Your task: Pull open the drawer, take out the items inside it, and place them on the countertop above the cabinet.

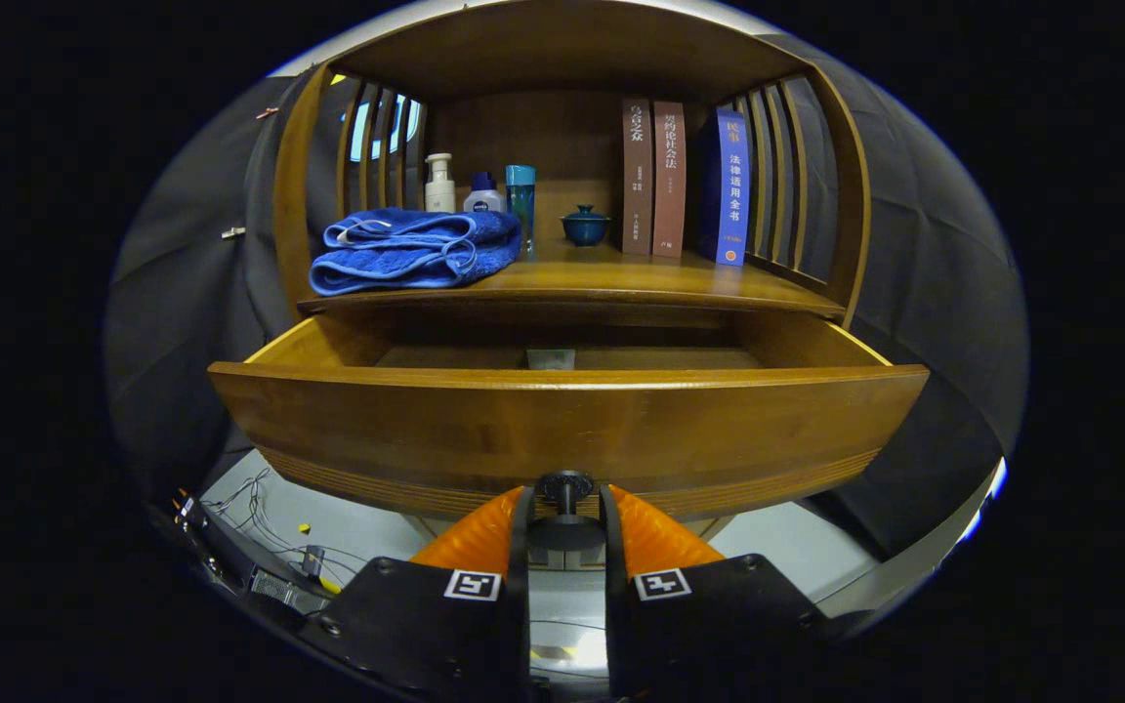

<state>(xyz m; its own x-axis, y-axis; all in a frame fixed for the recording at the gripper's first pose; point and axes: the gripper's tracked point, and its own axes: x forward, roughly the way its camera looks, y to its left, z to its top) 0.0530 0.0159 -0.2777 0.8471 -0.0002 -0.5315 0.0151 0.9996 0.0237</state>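
Gripper: fingers clamped on small dark round drawer knob, one each side.
Drawer: brown wooden drawer stands pulled out; front panel's top edge well ahead of countertop lip.
Inside: small grey item at the back, open floor either side.
Countertop: folded blue towel left, bare strip along front edge.

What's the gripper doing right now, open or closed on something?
Gripper: closed on the drawer knob, one finger on each side, with the drawer pulled open.
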